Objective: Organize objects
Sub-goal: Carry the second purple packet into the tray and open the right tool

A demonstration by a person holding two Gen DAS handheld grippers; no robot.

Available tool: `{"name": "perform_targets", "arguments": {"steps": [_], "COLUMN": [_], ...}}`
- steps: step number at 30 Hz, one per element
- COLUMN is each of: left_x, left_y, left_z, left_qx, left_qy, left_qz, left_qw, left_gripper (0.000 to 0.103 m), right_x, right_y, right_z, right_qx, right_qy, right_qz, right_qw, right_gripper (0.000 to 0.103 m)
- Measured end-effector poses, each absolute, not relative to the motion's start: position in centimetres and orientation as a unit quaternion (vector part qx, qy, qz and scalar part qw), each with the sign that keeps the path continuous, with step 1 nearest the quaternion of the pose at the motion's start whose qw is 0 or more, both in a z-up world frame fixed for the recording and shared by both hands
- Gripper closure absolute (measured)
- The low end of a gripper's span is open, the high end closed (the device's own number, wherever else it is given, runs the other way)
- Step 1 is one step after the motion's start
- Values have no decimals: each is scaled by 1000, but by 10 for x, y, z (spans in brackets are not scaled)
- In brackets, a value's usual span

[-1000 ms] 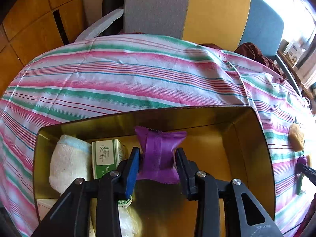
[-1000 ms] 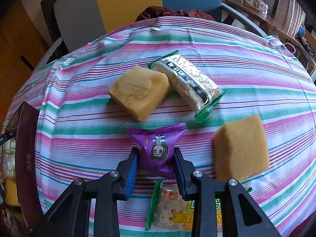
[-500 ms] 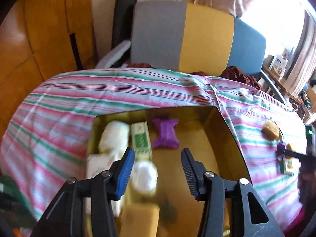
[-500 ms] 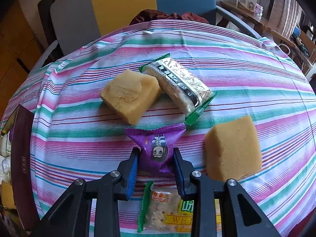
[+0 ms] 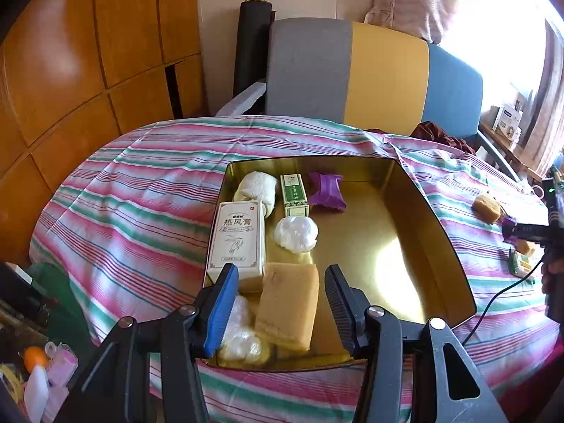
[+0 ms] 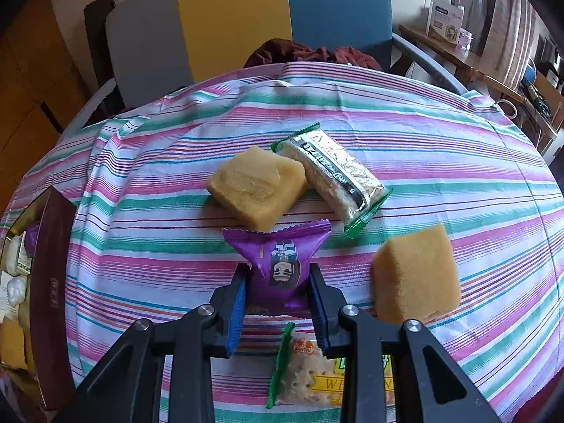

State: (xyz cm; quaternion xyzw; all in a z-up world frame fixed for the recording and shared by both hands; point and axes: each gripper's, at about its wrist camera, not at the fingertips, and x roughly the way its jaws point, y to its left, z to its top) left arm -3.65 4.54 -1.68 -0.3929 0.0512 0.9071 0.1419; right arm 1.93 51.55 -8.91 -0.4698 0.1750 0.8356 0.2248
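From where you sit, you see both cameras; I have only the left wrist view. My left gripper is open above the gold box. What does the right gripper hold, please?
Observer: The right gripper is shut on a purple snack packet with a cartoon face printed on it.
Operator: Is it lifted, or on the cloth?
Observer: I cannot tell its height; it is over the striped tablecloth, just ahead of a cracker packet.
Operator: What else remains outside the box?
Observer: Two yellow sponge blocks and a green-edged rice bar, which touches the farther block.
Operator: Where is the box from there?
Observer: The gold box is at the far left edge of the right wrist view.
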Motion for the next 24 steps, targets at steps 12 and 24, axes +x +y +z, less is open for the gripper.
{"name": "perform_targets", "arguments": {"steps": [12, 24], "left_x": [-32, -39], "left_y": [42, 10], "left_z": [-21, -19], "left_qx": [-395, -392], "left_qy": [38, -6], "left_qz": [906, 911], "left_qw": [149, 126], "left_gripper": [51, 51], "right_x": [13, -54], "right_y": [452, 279], "right_z": [-43, -11], "right_qx": [-441, -451], "right_qy": [174, 121], "right_qz": [869, 883], "right_qw": [143, -58], "right_gripper": [71, 71]}}
